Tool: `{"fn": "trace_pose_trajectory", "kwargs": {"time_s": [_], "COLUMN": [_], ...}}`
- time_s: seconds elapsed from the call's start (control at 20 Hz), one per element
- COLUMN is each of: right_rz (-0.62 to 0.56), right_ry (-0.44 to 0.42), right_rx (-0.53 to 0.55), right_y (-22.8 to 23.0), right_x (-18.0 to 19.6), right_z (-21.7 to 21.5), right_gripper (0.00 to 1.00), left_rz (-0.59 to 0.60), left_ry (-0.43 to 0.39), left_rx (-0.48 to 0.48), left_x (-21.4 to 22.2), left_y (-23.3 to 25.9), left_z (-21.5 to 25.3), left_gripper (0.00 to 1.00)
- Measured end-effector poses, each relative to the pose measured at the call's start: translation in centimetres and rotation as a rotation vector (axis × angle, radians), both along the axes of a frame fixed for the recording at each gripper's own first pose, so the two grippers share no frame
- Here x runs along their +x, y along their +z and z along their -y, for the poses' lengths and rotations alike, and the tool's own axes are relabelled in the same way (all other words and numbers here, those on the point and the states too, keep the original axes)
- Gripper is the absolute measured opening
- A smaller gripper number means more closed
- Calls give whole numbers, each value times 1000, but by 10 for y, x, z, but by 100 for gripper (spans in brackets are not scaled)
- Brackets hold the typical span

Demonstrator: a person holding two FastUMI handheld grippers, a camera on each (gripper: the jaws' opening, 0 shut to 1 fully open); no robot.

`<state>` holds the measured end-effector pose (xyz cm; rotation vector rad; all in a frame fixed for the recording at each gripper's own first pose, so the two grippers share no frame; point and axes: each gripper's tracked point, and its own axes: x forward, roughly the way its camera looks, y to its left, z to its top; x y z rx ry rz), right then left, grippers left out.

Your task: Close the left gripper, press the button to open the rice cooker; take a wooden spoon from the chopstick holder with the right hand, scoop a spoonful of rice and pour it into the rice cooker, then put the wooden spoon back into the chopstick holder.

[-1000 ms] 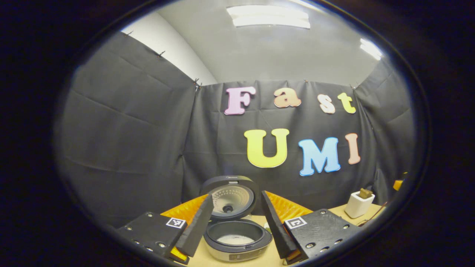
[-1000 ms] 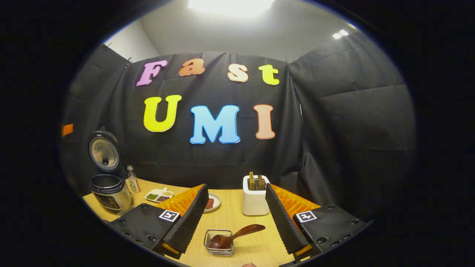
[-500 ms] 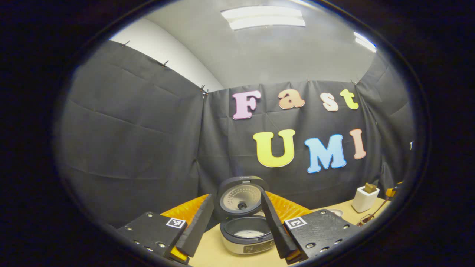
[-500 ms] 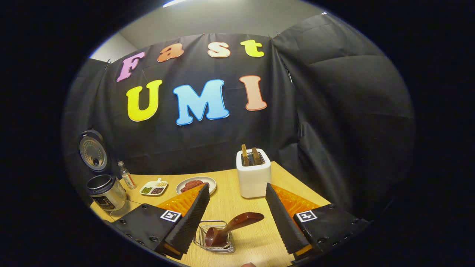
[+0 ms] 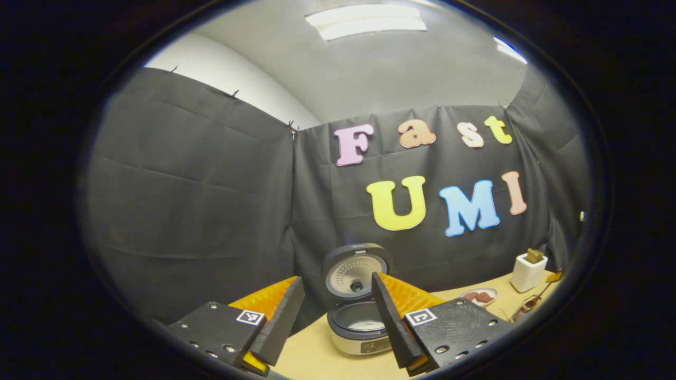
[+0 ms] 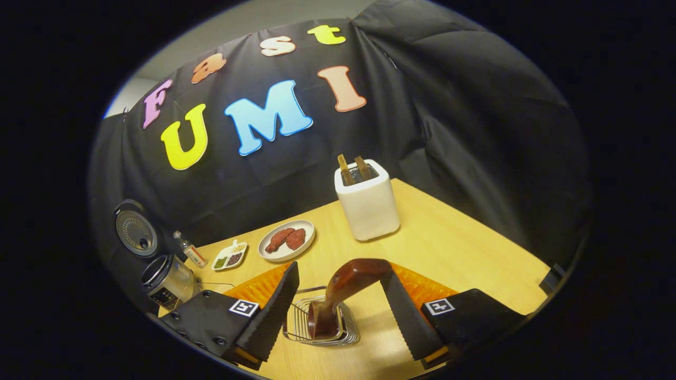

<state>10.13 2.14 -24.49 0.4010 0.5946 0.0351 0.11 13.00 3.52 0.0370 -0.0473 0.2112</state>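
The rice cooker stands with its lid up and something pale in the pot. My left gripper hangs open in front of it, apart from it, holding nothing. A dark wooden spoon rests bowl-down in a small wire basket, its handle slanting up. My right gripper is open around that handle, which lies close to the right finger; I cannot tell if it touches. A white holder with two wooden pieces sticking out stands behind the basket. In the right gripper view the cooker sits at the far left.
On the wooden table lie a plate with reddish food, a small divided dish and a little bottle. The left gripper view has the white holder and plate far right. Black cloth walls close in behind.
The right gripper has tipped down and closed in on the basket, so the spoon handle now stands between its fingers. The left gripper has drawn back from the cooker and turned left.
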Motion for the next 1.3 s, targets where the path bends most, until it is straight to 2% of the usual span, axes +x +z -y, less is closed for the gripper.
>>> {"fn": "trace_pose_trajectory", "kwargs": {"time_s": [0.2, 0.25, 0.3, 0.35, 0.4, 0.45, 0.5, 0.65, 0.7, 0.9, 1.15, 1.2, 1.25, 1.3], "right_rz": [-71, -80, -85, -86, -94, -94, -100, -46, -18, 74, 173, 188, 201, 213], "right_ry": [32, 23, 12, 2, 7, -24, -4, 31, 39, 52, 103, 117, 134, 152], "right_rx": [53, 46, 42, 60, 73, 57, 53, -38, -69, -180, -236, -243, -248, -251], "right_y": [-14, -18, -17, -15, -15, -16, -15, 12, 22, 67, 111, 116, 120, 123], "right_x": [-10, -10, -11, -11, -12, -11, -12, -11, -11, -4, -2, -3, -3, -4], "right_z": [-18, -16, -13, -14, -17, -19, -18, -20, -22, -26, -61, -71, -82, -94], "right_gripper": [77, 48, 43, 15, 22, 15, 14, 14, 14, 14, 14, 10, 14, 14], "left_rz": [-1, -3, -4, -4, -4, -5, -5, 2, 6, 12, -2, -5, -9, -13], "left_ry": [-4, -7, -9, -13, -17, -22, -27, -43, -48, -78, -112, -116, -120, -124], "left_rx": [-1, 1, 1, -1, -4, -9, -13, -28, -32, -49, -67, -69, -72, -75], "left_x": [4, 5, 6, 9, 10, 13, 16, 26, 27, 42, 60, 62, 64, 68], "left_y": [-1, -2, -3, -3, -2, -3, -5, -6, -6, -13, -31, -35, -38, -40], "left_z": [-3, -2, -3, -3, -3, -4, -4, -5, -5, -6, -11, -13, -15, -18], "left_gripper": [77, 77, 77, 77, 77, 77, 77, 77, 81, 77, 77, 77, 77, 77]}}
